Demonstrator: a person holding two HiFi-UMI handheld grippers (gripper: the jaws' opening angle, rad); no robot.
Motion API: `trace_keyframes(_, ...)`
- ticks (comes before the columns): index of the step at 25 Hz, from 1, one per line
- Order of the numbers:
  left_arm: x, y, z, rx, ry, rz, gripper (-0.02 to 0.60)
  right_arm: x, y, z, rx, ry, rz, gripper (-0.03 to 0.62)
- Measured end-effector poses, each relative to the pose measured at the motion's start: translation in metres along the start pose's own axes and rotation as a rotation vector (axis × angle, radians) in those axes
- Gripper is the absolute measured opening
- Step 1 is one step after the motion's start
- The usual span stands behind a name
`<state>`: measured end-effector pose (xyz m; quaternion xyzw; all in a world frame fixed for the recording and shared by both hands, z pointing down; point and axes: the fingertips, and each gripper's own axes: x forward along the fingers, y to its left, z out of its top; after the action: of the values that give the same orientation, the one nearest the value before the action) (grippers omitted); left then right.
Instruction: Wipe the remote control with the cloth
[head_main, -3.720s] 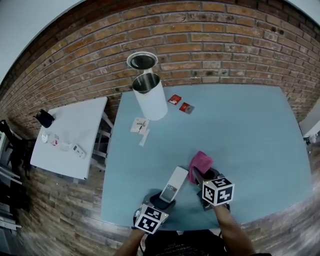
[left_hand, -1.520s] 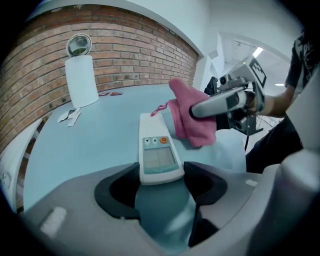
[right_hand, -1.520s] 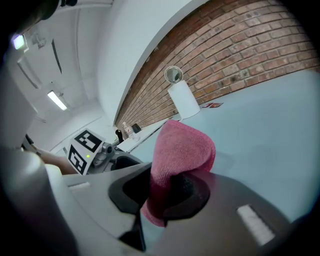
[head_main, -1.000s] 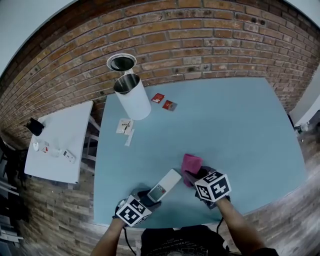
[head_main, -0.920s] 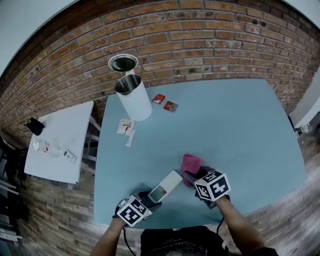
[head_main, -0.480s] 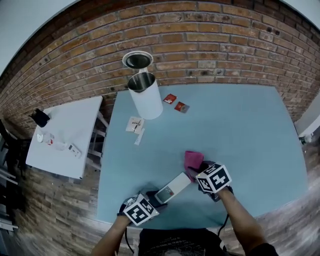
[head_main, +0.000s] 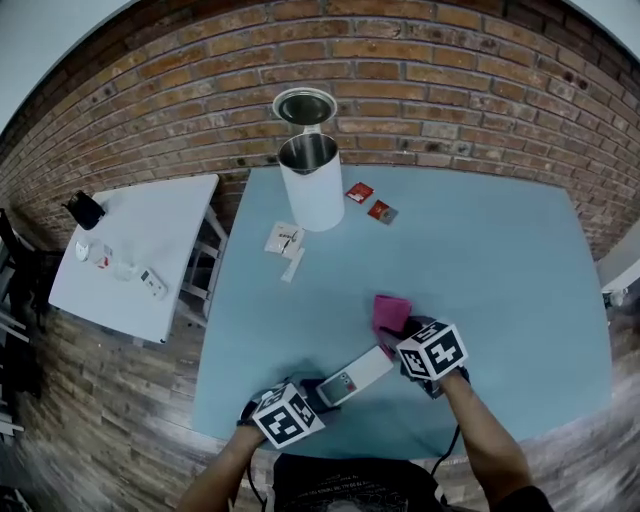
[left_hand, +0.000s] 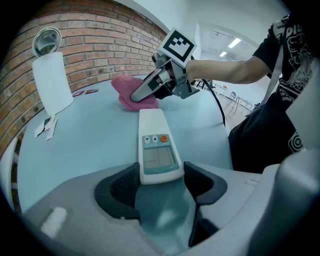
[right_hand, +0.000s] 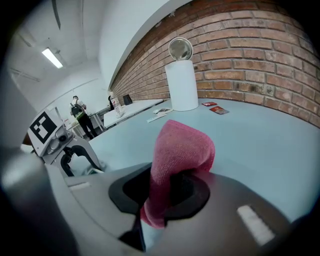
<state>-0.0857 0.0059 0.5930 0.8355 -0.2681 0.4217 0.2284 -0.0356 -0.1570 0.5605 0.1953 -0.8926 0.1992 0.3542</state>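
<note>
A white remote control (head_main: 356, 376) with a small screen lies with its near end between the pads of my left gripper (head_main: 318, 392), which is shut on it; its far end points toward my right gripper (head_main: 400, 336). In the left gripper view the remote control (left_hand: 156, 145) sticks forward from my left gripper (left_hand: 160, 182) above the blue table. My right gripper (right_hand: 172, 192) is shut on a folded pink cloth (right_hand: 182, 145), whose free part (head_main: 390, 312) rests on the table just beyond the remote's tip. The cloth (left_hand: 125, 91) and right gripper (left_hand: 150, 90) sit right behind the remote's far end.
A tall white canister (head_main: 312, 190) with an open lid stands at the back of the blue table (head_main: 490, 260). Two red packets (head_main: 368, 202) and white sachets (head_main: 286, 242) lie near it. A white side table (head_main: 130, 265) stands to the left, a brick wall behind.
The remote's far end has swung rightward to lie flatter across the view. My right gripper, still holding the cloth, has come in close to the remote's tip.
</note>
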Motion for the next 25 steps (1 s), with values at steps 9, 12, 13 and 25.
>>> trace_keyframes(9,-0.005,-0.002,0.005,-0.01,-0.007,-0.027,0.276,0.01,-0.003,0.016,-0.006,0.0,-0.003,0.069)
trace_keyframes(12,-0.003,-0.002,0.011,-0.007,-0.016,-0.037,0.276,0.011,-0.007,0.021,-0.037,0.013,-0.006,0.069)
trace_keyframes(13,-0.002,0.0,0.012,-0.003,-0.015,-0.038,0.276,0.013,-0.008,0.024,-0.046,0.01,-0.007,0.069)
trace_keyframes(25,0.001,-0.001,0.004,0.012,0.01,-0.034,0.276,0.038,0.025,0.032,-0.208,0.041,0.058,0.068)
